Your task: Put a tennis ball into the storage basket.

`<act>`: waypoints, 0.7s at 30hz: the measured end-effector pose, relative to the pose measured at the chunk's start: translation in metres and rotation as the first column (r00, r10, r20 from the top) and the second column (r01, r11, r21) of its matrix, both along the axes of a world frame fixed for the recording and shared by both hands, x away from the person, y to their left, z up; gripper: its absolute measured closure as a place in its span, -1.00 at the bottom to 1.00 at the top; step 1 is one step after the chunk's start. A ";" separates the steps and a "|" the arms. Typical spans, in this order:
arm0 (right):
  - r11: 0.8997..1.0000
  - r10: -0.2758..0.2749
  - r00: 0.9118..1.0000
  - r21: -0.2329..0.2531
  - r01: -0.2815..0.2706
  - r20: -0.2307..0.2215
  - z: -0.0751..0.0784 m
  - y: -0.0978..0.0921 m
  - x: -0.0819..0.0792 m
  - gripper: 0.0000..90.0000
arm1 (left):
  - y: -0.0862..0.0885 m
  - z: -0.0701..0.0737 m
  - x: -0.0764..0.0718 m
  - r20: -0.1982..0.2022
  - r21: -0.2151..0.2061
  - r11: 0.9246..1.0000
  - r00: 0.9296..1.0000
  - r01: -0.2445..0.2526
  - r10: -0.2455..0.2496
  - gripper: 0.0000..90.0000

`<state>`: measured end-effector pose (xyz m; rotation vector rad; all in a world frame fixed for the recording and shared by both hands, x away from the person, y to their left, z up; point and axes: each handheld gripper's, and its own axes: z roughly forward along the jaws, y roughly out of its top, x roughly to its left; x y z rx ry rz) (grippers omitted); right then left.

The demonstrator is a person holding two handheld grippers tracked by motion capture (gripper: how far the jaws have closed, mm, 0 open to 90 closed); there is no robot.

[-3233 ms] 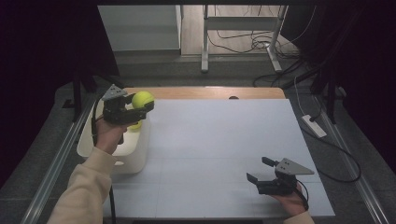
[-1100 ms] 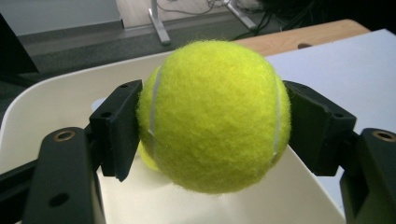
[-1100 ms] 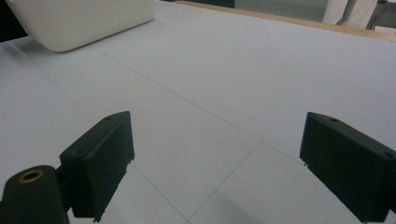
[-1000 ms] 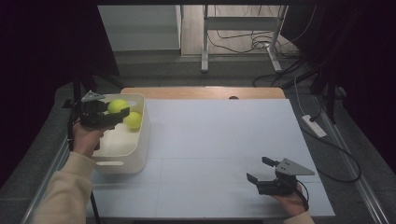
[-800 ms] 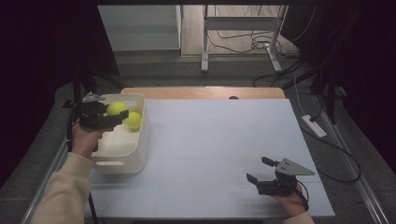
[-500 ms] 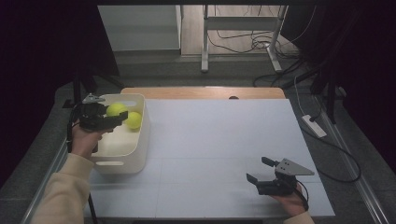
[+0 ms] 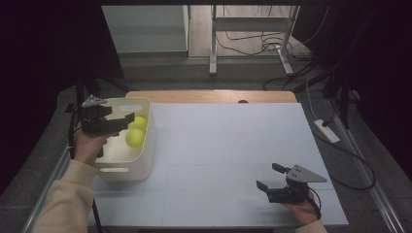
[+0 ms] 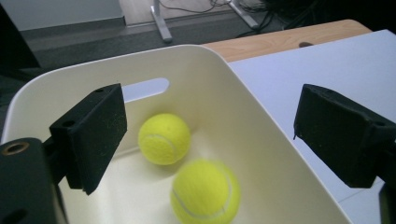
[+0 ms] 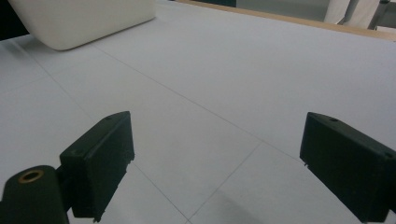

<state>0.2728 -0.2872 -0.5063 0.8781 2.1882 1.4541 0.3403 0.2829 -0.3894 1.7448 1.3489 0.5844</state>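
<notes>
Hovering over the near-left part of the cream-white rectangular plastic bin (image 7: 145,145), the left gripper (image 7: 124,124) is holding its black jaws spread wide with nothing between them. Directly below and just ahead of those jaws, two fuzzy yellow-green tennis balls (image 8: 205,192) are lying on the bin floor, the nearer one blurred and sitting almost under the gap, the farther tennis ball (image 8: 164,139) resting just beyond it toward the slotted handle wall. Being round, they are offering no long axis to line up with. Well away across the white table (image 7: 228,145), the right gripper (image 7: 268,177) is resting low with jaws likewise parted and empty, so the left hand is plainly the nearer one
</notes>
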 end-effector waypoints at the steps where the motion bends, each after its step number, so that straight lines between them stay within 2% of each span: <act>1: 1.000 0.000 1.000 0.000 0.000 0.000 0.000 0.000 0.000 -0.78 | 0.000 0.000 0.000 0.001 -0.001 1.000 1.000 0.006 -0.006 -0.76; 8: 1.000 -0.002 1.000 -0.001 0.002 0.000 0.000 -0.001 0.000 -0.78 | -0.003 -0.001 -0.001 0.014 -0.017 1.000 1.000 0.023 -0.023 -0.76; 16: 1.000 -0.009 1.000 0.013 0.009 -0.004 0.000 -0.002 0.001 -0.78 | -0.008 0.002 -0.007 0.046 -0.035 0.997 0.997 0.068 -0.067 -0.75; 21: 1.000 -0.003 1.000 0.013 0.003 -0.004 0.000 -0.001 0.003 -0.78 | -0.010 0.004 -0.007 0.070 -0.048 0.996 0.995 0.080 -0.077 -0.75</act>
